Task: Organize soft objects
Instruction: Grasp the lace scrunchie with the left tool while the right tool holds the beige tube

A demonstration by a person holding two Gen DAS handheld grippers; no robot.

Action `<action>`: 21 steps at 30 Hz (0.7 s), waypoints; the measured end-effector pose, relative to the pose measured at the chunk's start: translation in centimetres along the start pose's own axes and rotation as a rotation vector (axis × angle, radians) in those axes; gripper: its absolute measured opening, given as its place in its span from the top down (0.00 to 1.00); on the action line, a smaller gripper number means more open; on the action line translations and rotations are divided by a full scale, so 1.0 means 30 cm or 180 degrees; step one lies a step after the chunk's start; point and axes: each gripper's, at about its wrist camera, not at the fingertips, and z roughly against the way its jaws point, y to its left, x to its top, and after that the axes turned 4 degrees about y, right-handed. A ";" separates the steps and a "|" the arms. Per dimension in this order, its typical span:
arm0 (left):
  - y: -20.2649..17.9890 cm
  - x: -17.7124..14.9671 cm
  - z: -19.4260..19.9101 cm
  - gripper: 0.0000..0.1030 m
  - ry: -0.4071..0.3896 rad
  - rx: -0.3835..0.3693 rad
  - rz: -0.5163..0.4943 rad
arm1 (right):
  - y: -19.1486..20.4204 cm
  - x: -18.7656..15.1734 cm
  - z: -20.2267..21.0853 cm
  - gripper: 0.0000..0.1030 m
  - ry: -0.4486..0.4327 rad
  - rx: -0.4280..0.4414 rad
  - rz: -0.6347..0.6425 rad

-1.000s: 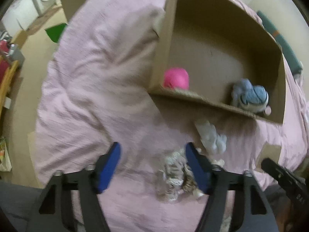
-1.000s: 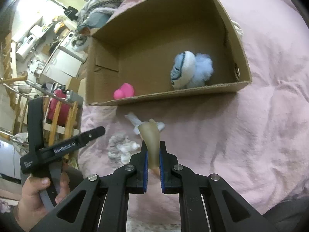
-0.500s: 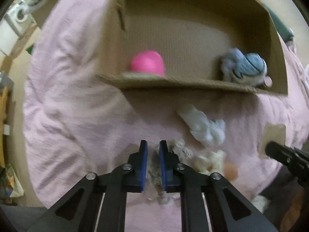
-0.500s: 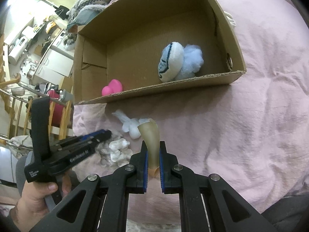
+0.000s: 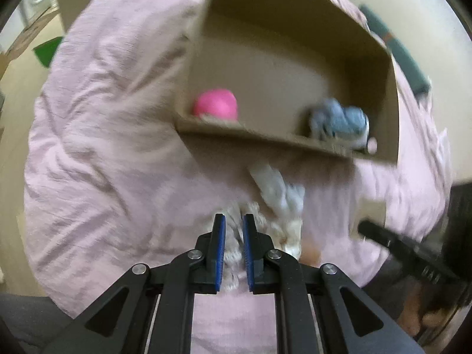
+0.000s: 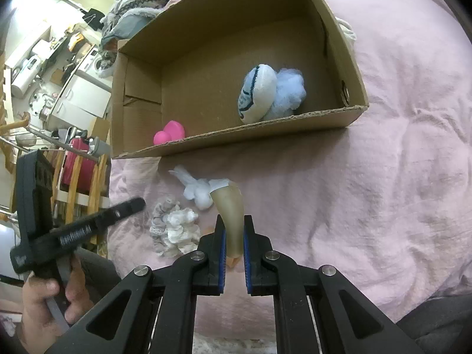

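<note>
My left claw (image 5: 233, 230) has just snapped closed, pinching the frilly scrunchie (image 5: 236, 250) on the pink bedspread (image 5: 103, 162). My right claw (image 6: 234, 237) pinches a tan toy (image 6: 230, 209), just below the box (image 6: 236, 135).

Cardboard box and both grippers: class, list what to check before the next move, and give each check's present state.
1. Right gripper jaws clamped on the beige soft piece: ok.
2. Left gripper jaws shut: ok. Whether it grips the ruffled scrunchies: cannot tell, the view is blurred.
3. Cardboard box has bare floor between the pink toy and the blue-white plush: ok.
4. Box opening unobstructed: ok.
5. All soft things boxed: not ok. The white fluffy piece lies on the bedspread.
</note>
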 end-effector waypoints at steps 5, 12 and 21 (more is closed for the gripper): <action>0.012 -0.013 -0.096 0.89 0.0284 0.0209 -0.0024 | 0.001 0.002 -0.006 0.89 0.0028 -0.0002 0.0008; -0.039 -0.017 -0.126 0.89 0.0265 0.0474 -0.0230 | 0.004 0.005 -0.010 0.89 0.0041 -0.0012 0.0015; -0.051 -0.064 -0.108 0.76 0.0355 0.0622 -0.0310 | 0.004 0.005 -0.009 0.89 0.0039 -0.0026 0.0022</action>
